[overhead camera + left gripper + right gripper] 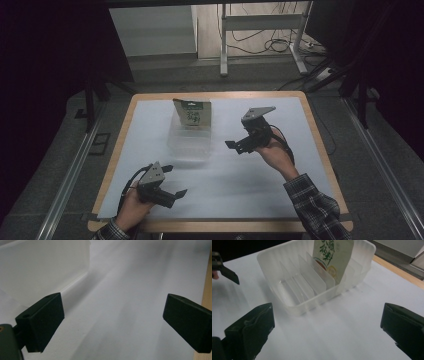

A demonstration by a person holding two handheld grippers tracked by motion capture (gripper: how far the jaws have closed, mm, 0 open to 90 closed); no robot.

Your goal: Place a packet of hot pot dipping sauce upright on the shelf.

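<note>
Your right gripper [235,146] hangs at about 3 o'clock of the bin [189,142], jaws spread wide and holding nothing, aimed at its side wall. Your left gripper [175,181] sits at about 7 o'clock of the bin, low over the table [260,185], jaws likewise apart and empty. Both stand clear of the bin, which suggests you are between grasps rather than mid-carry.

The pouch [332,257] stands in the bin's far slot, at 12 o'clock on the table, propped upright between a divider [319,273] and the end wall. That is why it stays up: the dividers hold flat packs on edge like files. Its long axis runs roughly vertical, top edge up and leaning slightly; its printed face looks back toward you.

The nearer slots look empty in the right gripper view. The bin's long axis runs from 6 to 12 o'clock, so each slot lies crosswise.
</note>
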